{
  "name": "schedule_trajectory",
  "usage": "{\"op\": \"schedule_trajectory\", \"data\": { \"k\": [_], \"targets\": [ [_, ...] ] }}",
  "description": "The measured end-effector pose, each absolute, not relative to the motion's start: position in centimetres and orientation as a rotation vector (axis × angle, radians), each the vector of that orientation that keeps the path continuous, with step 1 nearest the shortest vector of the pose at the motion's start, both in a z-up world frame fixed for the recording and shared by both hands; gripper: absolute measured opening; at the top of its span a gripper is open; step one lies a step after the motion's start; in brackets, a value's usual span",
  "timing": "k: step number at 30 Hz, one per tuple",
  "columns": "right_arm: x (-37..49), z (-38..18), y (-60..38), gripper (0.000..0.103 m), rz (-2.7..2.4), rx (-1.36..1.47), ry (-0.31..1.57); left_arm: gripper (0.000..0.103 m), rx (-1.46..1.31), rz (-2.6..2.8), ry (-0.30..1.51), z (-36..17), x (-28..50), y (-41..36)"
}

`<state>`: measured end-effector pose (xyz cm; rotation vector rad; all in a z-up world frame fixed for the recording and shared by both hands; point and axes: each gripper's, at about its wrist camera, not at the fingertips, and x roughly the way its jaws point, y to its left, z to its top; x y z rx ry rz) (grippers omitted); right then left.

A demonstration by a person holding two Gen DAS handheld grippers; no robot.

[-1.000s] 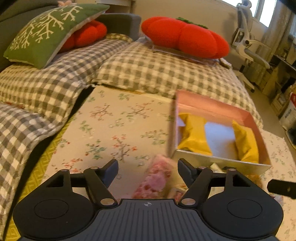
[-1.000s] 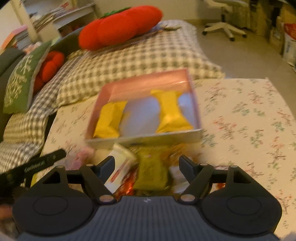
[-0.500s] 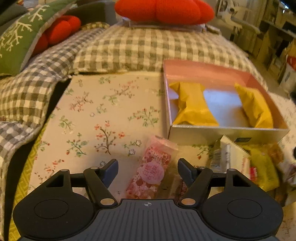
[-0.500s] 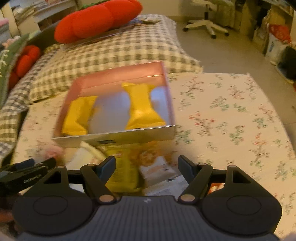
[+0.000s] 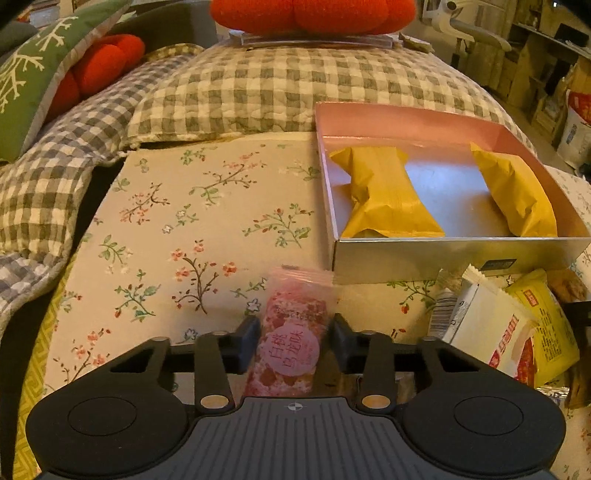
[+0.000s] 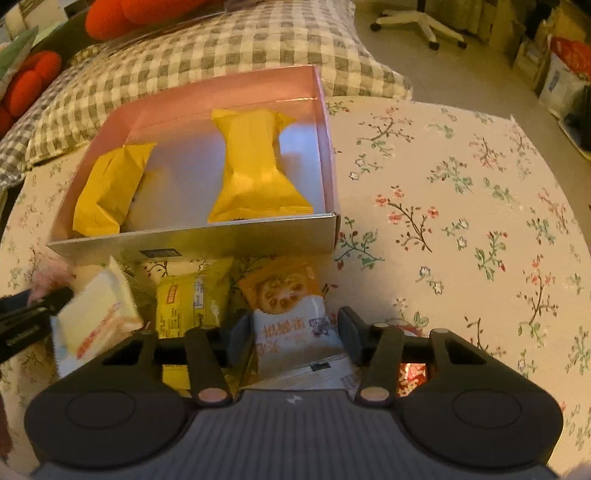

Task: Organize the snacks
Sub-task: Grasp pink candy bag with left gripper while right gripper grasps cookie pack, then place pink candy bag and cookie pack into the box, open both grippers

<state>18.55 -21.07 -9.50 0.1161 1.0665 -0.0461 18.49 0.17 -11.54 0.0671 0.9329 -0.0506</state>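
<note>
On the floral cloth lies a pink snack packet [image 5: 291, 350]; my left gripper [image 5: 293, 332] is closing on it, pads pressing its two sides. My right gripper [image 6: 293, 332] is closing on an orange-and-white biscuit packet [image 6: 284, 295], and its pads meet the packet's edges. Behind both stands a pink-lined silver box [image 5: 443, 258] [image 6: 221, 240] holding two yellow wrapped snacks [image 5: 384, 195] [image 6: 255, 166]. A white packet [image 6: 96, 314] and a yellow packet [image 6: 192, 299] lie loose between the grippers, in front of the box.
Checked cushions [image 5: 277, 85] border the cloth at the back and left, with a red pumpkin pillow [image 5: 310, 14] and a green pillow [image 5: 33, 74] on them. Bare floral cloth [image 6: 461, 206] stretches right of the box. An office chair [image 6: 417, 22] stands on the floor beyond.
Both grippers have come down toward the snacks and narrowed. The left now pinches the pink packet; the right has shifted over the biscuit packet and closed onto it.
</note>
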Motion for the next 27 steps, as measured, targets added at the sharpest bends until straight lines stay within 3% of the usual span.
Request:
{"op": "schedule_trajectory", "data": {
  "k": [3,27],
  "targets": [
    [18.3,-9.4,-20.7,0.036,-0.029,0.126,1.065,0.031,0.051,-0.042,0.934,-11.4,18.5,0.5],
    [19.1,-4.5,-23.3,0.036,-0.036,0.277,0.865,0.029,-0.136,-0.135,0.794,-5.8,19.5,-0.9]
  ]
}}
